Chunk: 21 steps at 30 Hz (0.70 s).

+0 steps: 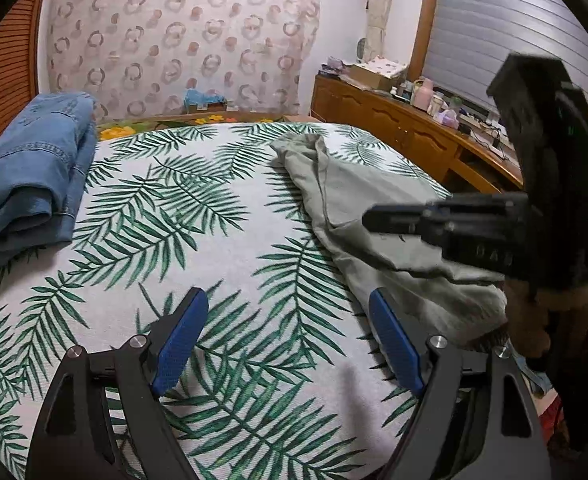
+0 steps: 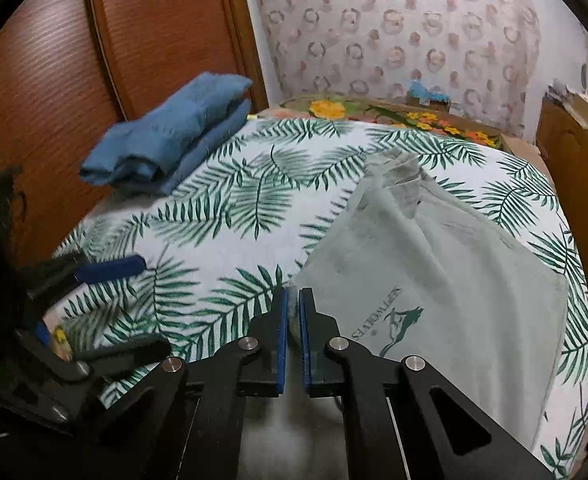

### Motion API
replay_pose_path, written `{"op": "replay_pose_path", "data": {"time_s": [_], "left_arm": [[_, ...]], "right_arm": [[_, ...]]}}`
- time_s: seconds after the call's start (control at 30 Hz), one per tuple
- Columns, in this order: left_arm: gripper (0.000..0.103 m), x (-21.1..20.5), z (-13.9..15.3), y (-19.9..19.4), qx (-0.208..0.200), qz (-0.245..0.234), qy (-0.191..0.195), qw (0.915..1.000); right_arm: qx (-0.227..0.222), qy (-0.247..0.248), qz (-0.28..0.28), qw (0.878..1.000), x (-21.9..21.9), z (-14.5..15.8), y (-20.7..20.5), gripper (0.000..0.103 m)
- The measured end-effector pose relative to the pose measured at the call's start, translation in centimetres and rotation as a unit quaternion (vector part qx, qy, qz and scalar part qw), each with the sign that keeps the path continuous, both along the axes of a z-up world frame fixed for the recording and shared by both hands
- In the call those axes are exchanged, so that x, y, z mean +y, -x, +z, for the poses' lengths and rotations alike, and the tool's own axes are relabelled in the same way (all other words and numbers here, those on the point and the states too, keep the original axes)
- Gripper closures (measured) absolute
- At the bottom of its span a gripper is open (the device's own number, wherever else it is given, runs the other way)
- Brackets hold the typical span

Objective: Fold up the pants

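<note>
Pale grey-green pants [image 2: 445,280] lie spread over the right half of the bed [image 2: 222,208], whose cover is white with green palm fronds; in the right wrist view a dark green animal logo with lettering sits on the fabric at lower centre-right. Right claw [image 2: 292,320] is pressed together on the near left edge of the pants, a thin fold of cloth pinched between its blue pads [image 2: 281,340] at the bottom centre of the frame. In the left wrist view the same pants [image 1: 357,200] run from upper centre down to the right, and the right claw [image 1: 373,218] reaches in from the right edge, over the cloth. Left claw [image 1: 290,340] hangs above bare bedcover at the bottom of its own frame, spread wide with nothing between its blue pads [image 1: 182,344], just left of the pants' near edge. Folded blue denim [image 1: 30,184] rests at the left edge of the bed, well apart from the pants, against a brown slatted wooden panel [image 2: 46,80]. Behind the bed hangs a curtain [image 1: 182,36] patterned with rings, and a wooden cabinet [image 1: 393,128] cluttered with bottles stands at the upper right.
</note>
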State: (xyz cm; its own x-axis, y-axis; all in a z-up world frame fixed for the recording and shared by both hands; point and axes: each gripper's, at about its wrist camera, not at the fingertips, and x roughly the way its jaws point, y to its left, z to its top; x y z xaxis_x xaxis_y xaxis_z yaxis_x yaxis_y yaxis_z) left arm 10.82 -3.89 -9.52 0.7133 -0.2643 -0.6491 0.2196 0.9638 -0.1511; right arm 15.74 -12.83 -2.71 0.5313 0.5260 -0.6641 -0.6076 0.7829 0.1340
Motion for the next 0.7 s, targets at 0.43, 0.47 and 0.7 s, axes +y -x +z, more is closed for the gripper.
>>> {"op": "replay_pose_path", "data": {"time_s": [0.43,0.47,0.7], "left_arm": [[0.020,-0.8,-0.3,0.0,0.006,-0.006,-0.005,1.0000],[0.020,-0.8,-0.3,0.0,0.006,-0.005,-0.006,1.0000],[0.020,-0.5,-0.4,0.1,0.008,-0.003,-0.004,1.0000]], "right_arm": [[-0.007,0.005,0.011,1.000,0.0,0.0,0.2,0.101],[-0.005,0.007,0.012,1.000,0.3,-0.2,0.2,0.096],[0.015,0.012,0.025,1.000,1.8,-1.5,-0.3,0.077]]}}
